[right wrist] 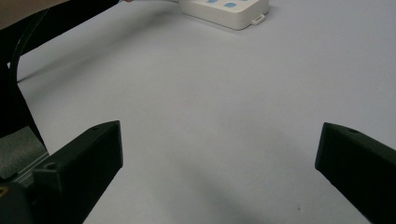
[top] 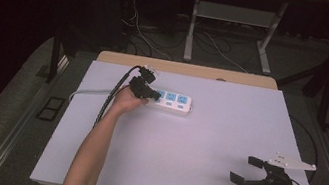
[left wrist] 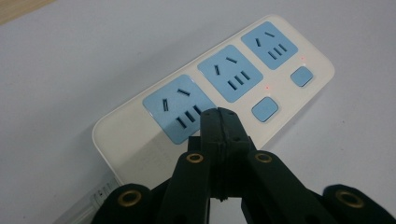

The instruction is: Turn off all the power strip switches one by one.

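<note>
Three blue sockets run along the white power strip (top: 173, 101), which lies flat on the table (top: 194, 143) at about 11 o'clock from the table's centre in the high view, its long side roughly level with the far edge. Its pale cord (top: 89, 92) leaves the left end and trails off toward 9 o'clock. The left gripper (top: 154, 94) sits at that same end of the strip, the person's forearm (top: 92, 146) reaching up from 6 o'clock. In the left gripper view its jaws are pressed together with nothing between them, and their joined tip (left wrist: 218, 122) lies over the lower right corner of the nearest socket (left wrist: 180, 108), at the spot where that socket's switch would be; whether the tip touches the strip I cannot tell. The two other sockets each have a blue switch (left wrist: 265, 108) beside them, with a small red light (left wrist: 267, 87) glowing just above each switch. The right gripper (top: 246, 169) rests low at about 4 o'clock on the table, well apart from the strip, its jaws spread wide and empty and pointing toward 10 o'clock. In the right gripper view bare table shows between the jaws, with the strip's end far off at 12 o'clock.
</note>
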Available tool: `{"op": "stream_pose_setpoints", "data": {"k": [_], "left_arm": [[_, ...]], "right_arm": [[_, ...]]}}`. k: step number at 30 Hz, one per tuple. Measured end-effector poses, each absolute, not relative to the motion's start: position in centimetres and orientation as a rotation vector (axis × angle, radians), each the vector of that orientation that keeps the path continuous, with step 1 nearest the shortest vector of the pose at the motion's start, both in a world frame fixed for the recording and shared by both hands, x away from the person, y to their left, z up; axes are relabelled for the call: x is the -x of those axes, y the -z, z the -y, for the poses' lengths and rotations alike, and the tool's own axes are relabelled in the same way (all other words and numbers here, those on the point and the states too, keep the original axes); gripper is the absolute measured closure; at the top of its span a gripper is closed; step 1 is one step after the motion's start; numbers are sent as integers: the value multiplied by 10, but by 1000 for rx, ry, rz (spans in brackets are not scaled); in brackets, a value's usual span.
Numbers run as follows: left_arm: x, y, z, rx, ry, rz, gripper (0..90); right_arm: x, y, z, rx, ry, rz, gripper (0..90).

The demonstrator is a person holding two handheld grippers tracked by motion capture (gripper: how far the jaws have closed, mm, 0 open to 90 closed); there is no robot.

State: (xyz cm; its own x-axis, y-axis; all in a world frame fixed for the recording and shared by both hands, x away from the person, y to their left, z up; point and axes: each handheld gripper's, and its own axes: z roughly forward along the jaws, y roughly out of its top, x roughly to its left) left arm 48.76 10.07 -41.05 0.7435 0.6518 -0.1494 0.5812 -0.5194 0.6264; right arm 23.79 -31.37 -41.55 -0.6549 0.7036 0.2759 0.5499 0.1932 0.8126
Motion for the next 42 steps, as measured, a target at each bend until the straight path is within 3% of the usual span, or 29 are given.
{"op": "stream_pose_setpoints", "data": {"k": [22, 42], "left_arm": [[-481, 387, -84, -2302, -165, -803, 896], [-482, 396, -67, -2313, -145, -775, 896]], "right_arm": [[-238, 416, 314, -1223, -1462, -2298, 6], [-238, 416, 315, -1223, -1462, -2300, 6]]}}
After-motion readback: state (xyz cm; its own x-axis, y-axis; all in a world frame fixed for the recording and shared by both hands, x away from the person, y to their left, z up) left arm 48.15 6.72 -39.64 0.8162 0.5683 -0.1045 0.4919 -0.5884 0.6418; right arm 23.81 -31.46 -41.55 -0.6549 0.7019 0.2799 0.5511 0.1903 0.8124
